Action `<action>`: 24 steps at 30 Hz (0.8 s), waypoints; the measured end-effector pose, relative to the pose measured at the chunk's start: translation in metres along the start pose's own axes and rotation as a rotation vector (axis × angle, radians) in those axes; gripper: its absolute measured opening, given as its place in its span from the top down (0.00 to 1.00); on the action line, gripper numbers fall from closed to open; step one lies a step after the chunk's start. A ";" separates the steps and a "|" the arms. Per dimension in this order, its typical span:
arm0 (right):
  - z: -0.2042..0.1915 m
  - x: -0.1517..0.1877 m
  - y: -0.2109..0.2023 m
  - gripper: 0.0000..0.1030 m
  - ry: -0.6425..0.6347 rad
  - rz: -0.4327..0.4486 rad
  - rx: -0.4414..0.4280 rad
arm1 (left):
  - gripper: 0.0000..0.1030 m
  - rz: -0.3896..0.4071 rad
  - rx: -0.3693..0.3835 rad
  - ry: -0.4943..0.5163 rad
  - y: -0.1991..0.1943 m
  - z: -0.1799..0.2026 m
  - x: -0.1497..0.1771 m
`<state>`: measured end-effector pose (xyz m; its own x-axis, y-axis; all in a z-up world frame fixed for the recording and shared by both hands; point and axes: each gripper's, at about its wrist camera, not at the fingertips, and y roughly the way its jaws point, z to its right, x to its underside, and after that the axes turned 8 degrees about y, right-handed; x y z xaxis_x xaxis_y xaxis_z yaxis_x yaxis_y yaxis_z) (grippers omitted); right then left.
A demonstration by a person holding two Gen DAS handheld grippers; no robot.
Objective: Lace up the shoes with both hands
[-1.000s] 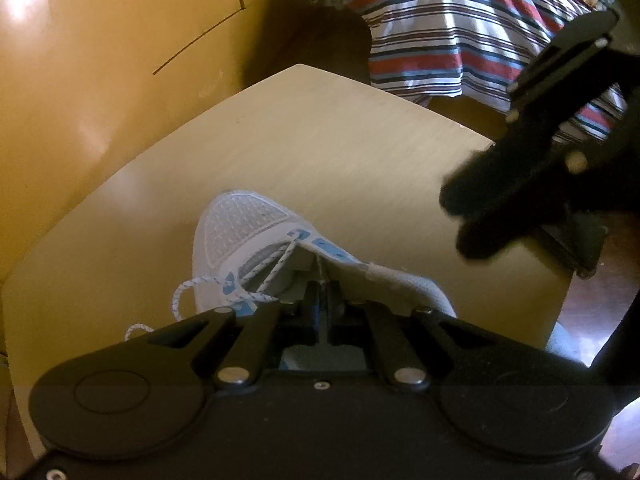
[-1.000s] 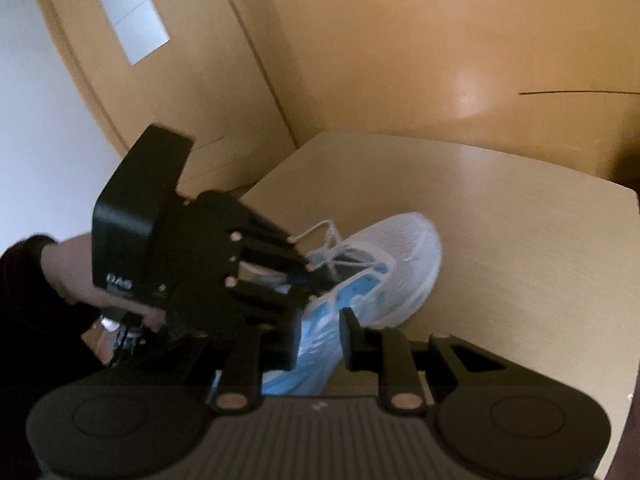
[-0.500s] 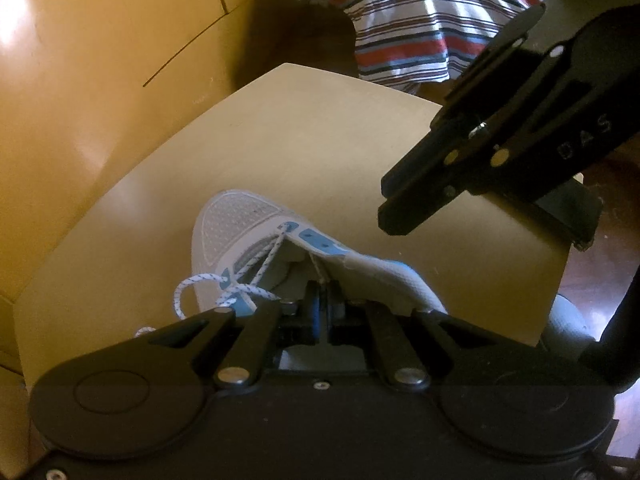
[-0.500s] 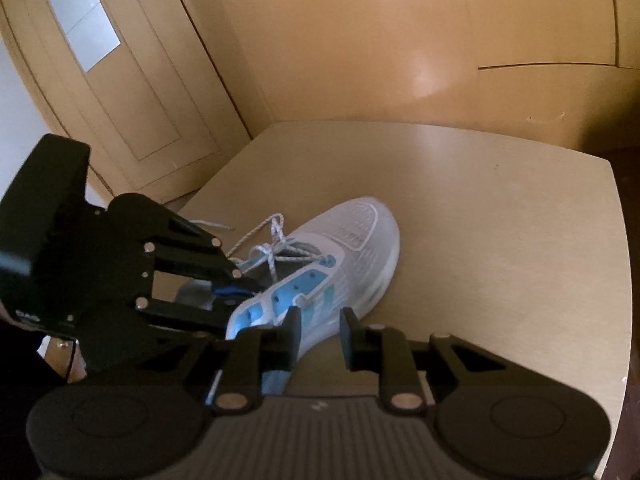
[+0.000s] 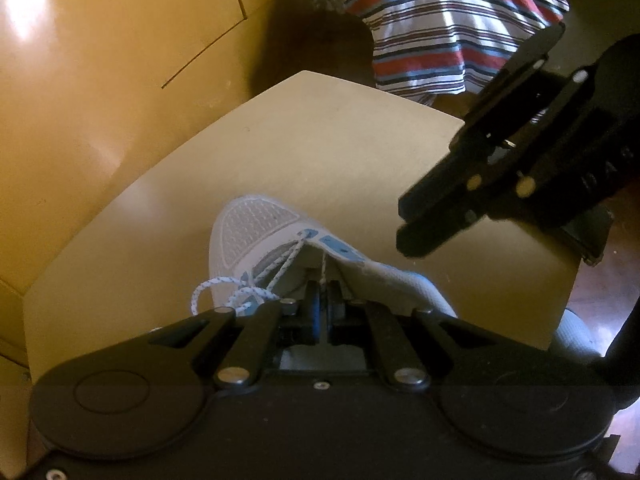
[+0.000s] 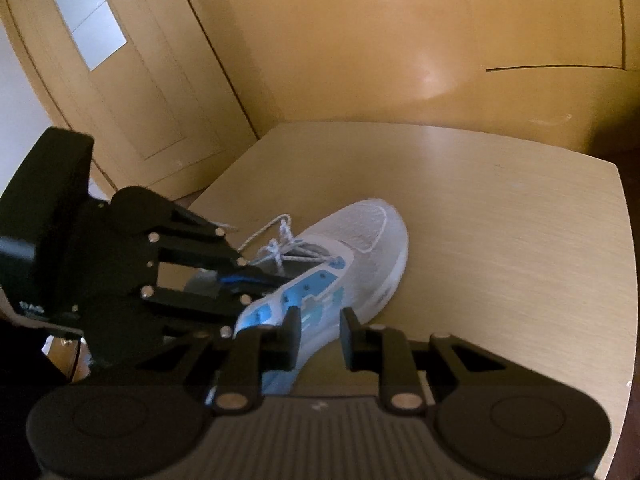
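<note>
- Left wrist view: my left gripper has its jaws pressed together over the tongue opening of the shoe; a thin white strand runs down between the tips, whether it is pinched I cannot tell
- Sneaker: white mesh toe, light blue eyelet panels, lying on the table with its toe pointing away from me
- Shoelace: white with blue flecks, crossed through the lowest eyelets, loose loops spilling off the shoe's left side onto the tabletop
- My right gripper: black, entering from the right, above the table, apart from the shoe
- Striped cloth: red, white and blue, beyond the table's far edge
- Right wrist view: my right gripper stands narrowly parted, nothing between the fingers; tips just over the shoe's heel side
- Left gripper here reaches in from the left, tips at the shoe's throat
- Sneaker near the table's left edge, toe toward the wall
- Wooden door with a pale panel, behind at left
</note>
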<state>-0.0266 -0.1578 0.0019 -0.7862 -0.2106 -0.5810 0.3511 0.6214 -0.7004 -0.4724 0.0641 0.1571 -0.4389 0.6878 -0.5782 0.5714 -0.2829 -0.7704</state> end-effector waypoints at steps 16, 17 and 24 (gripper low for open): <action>-0.034 0.007 -0.011 0.64 -0.124 0.020 -0.048 | 1.00 0.008 -0.012 0.003 -0.001 -0.038 0.013; -0.040 0.009 -0.009 0.63 -0.162 0.028 -0.016 | 1.00 0.010 -0.009 0.004 -0.004 -0.035 0.014; -0.046 0.011 -0.004 0.65 -0.215 0.039 0.039 | 1.00 0.014 0.009 0.012 -0.004 -0.031 0.016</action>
<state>-0.0597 -0.1282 0.0178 -0.6466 -0.3461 -0.6798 0.4013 0.6036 -0.6890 -0.4605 0.0972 0.1592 -0.4224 0.6920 -0.5855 0.5713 -0.2982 -0.7646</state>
